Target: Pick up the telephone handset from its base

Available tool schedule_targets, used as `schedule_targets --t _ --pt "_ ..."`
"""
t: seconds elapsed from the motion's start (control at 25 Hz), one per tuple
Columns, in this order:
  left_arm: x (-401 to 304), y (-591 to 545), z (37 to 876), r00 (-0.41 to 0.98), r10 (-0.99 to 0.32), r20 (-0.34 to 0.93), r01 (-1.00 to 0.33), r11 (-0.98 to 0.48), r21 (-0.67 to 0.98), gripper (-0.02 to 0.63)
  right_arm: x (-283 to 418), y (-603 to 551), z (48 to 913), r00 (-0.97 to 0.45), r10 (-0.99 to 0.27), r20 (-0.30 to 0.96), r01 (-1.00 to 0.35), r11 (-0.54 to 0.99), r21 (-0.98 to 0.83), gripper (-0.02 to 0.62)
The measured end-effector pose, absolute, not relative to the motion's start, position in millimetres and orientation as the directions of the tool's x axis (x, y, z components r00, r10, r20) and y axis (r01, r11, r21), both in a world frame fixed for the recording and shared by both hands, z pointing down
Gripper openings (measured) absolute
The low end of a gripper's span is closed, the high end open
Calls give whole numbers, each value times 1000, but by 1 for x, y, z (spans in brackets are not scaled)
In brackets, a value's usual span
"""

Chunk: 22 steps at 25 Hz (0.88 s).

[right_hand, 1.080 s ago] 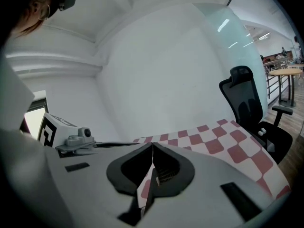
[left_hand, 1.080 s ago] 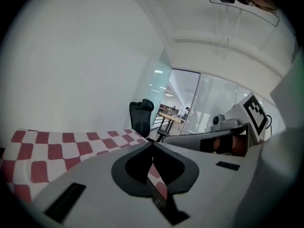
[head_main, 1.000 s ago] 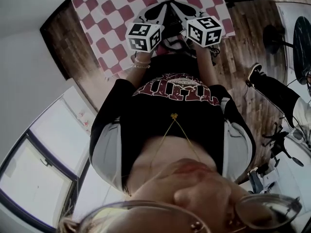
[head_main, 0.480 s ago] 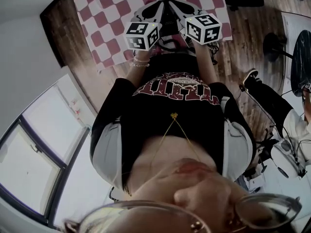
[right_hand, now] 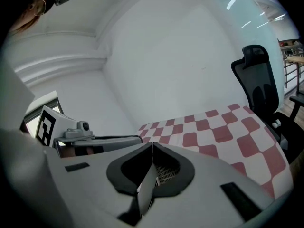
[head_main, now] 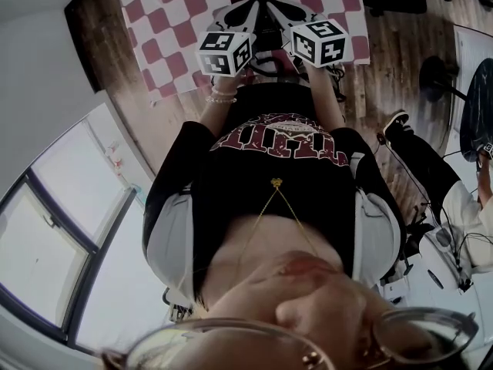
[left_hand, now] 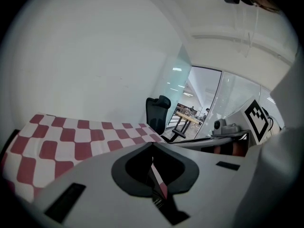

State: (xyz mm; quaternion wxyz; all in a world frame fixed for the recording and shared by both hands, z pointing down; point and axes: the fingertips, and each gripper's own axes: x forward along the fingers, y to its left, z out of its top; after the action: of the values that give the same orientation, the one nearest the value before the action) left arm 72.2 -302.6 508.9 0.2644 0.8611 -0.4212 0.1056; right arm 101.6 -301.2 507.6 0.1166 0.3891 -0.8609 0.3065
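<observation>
Two grippers side by side, left gripper [left_hand: 152, 148] and right gripper [right_hand: 152, 147], each with jaws pressed together and nothing between them, both pointing across the red-and-white checkered cloth [head_main: 173, 21] at 12 o'clock in the head view. Wood floor [head_main: 393, 60] runs 1 to 3 o'clock, window [head_main: 54, 230] at 8 o'clock, plain white wall [left_hand: 95, 56] behind the cloth, black office chair [right_hand: 259, 80] at 3 o'clock in the right gripper view. Can't place the telephone handset: no view shows it.
</observation>
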Motion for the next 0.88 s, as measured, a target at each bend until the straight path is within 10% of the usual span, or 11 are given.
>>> schedule_targets --t 0.88 --pt "63 -278 558 604 -627 492 -796 -448 407 11 103 -278 561 -645 -545 536 -764 468 -443 20"
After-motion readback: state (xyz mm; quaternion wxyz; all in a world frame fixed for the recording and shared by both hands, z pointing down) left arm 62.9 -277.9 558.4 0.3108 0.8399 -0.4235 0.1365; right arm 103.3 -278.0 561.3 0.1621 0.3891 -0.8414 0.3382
